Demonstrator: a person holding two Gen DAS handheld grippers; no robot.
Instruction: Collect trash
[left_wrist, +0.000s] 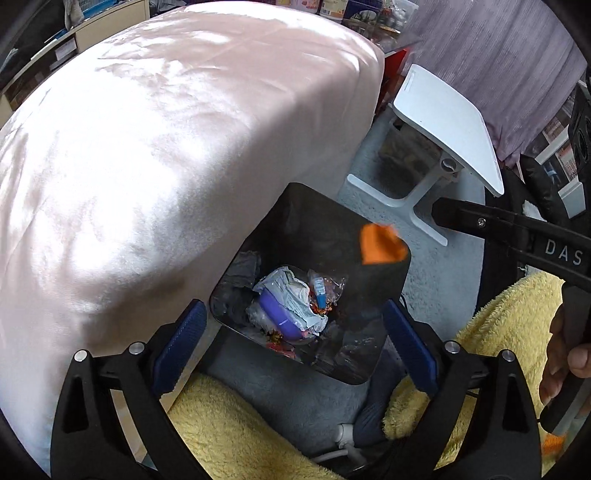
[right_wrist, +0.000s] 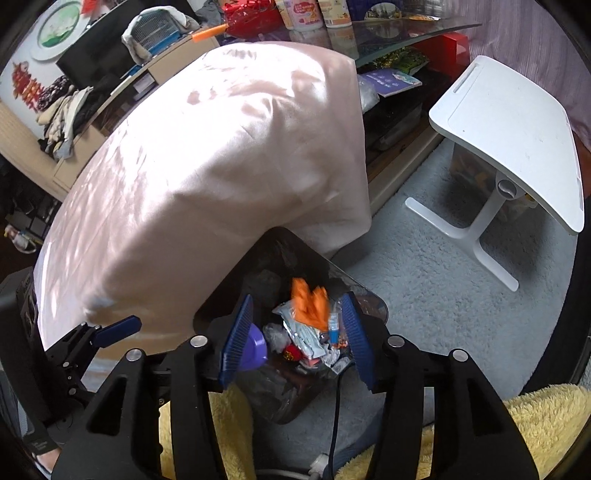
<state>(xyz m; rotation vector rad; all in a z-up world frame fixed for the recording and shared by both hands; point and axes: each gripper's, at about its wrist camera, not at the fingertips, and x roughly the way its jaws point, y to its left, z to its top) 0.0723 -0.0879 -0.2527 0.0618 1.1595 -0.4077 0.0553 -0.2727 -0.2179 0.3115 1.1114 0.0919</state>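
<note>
A black trash bin (left_wrist: 384, 284) stands on the floor beside the bed and holds crumpled wrappers, a purple lid (left_wrist: 275, 314) and a blue tube. An orange scrap (left_wrist: 380, 245) is blurred in the air above the bin's mouth; it also shows in the right wrist view (right_wrist: 308, 302). My left gripper (left_wrist: 291, 347) is open and empty just above the bin. My right gripper (right_wrist: 295, 336) is open over the bin (right_wrist: 258, 258), with the orange scrap between and beyond its fingers, touching neither.
A pink-sheeted bed (left_wrist: 166, 147) fills the left. A white tilting side table (right_wrist: 509, 140) stands on the grey rug (right_wrist: 424, 277) at right. A yellow fleece blanket (left_wrist: 229, 428) and white cables lie below the grippers. Cluttered shelves line the far wall.
</note>
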